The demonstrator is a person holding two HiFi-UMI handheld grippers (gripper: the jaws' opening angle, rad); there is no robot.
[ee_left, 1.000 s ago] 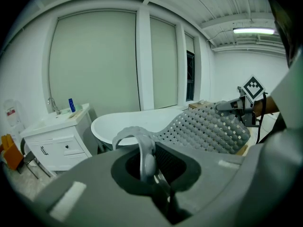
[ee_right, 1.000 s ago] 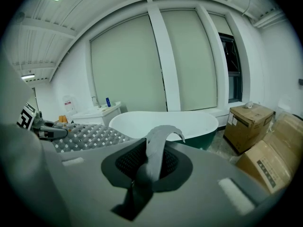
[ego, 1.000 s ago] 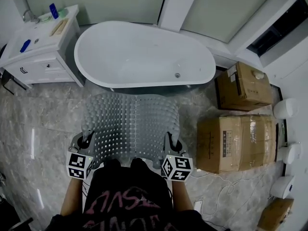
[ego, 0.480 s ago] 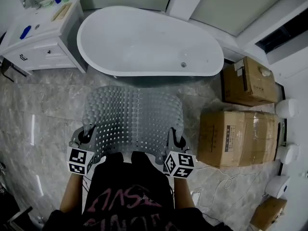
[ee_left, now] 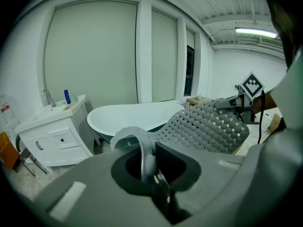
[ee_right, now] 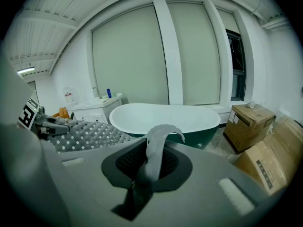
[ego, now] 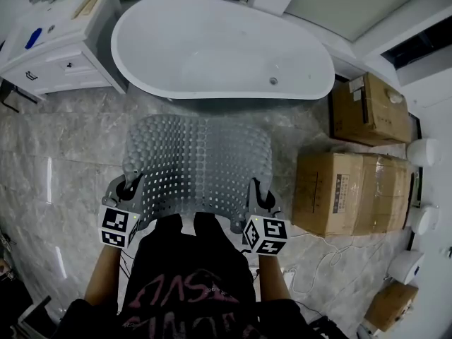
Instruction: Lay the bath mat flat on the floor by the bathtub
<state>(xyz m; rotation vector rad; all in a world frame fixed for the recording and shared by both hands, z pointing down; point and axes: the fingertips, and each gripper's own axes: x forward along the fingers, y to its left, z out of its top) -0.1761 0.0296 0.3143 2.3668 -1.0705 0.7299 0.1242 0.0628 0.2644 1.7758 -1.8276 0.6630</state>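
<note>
A grey perforated bath mat (ego: 196,167) hangs stretched between both grippers above the marble floor, bowed upward, its far edge close to the white bathtub (ego: 219,44). My left gripper (ego: 129,191) is shut on the mat's near left corner (ee_left: 142,145), which curls up between the jaws. On the other side my right gripper (ego: 258,198) is shut on the near right corner (ee_right: 156,150). Each gripper view shows the other gripper holding the mat (ee_left: 208,126) (ee_right: 90,136) across from it, with the bathtub (ee_left: 132,117) (ee_right: 165,117) behind.
A white vanity cabinet (ego: 49,44) stands left of the tub. Cardboard boxes (ego: 349,193) (ego: 371,108) sit on the floor to the right, with a cable trailing near them. White round fixtures (ego: 424,150) line the right wall. The person's dark shirt fills the bottom of the head view.
In the head view the tub and vanity have slid upward in the picture, and the mat's far edge sits a little further from the tub. Both grippers keep their hold.
</note>
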